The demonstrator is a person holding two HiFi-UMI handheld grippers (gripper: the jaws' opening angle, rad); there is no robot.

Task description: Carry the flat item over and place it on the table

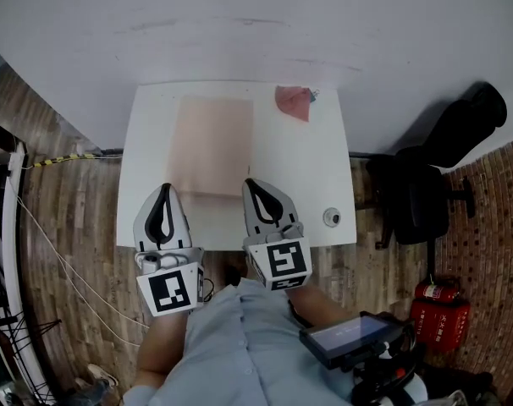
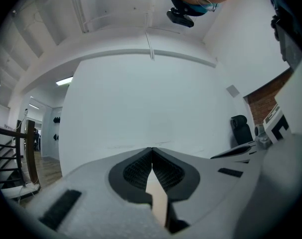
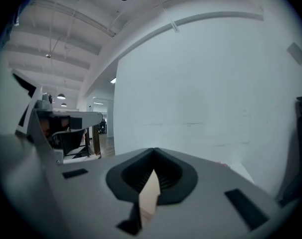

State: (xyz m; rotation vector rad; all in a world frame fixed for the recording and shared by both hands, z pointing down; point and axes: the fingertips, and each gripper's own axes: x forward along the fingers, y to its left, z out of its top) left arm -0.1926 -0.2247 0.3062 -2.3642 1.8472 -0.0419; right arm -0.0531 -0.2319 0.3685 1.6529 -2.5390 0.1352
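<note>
Fingers of the left gripper (image 1: 166, 191) and right gripper (image 1: 255, 186) were clamped on the flat sheet's (image 1: 212, 142) near edge over the bench (image 1: 324, 167). Matched, level hands would likely have kept it taut.

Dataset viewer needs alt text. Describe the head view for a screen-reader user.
The left gripper and right gripper are each shut on the near edge of a pale flat sheet that stretches away over a white table against a white wall. A crumpled pink item lies at the table's far right; a black office chair stands to the table's right.
</note>
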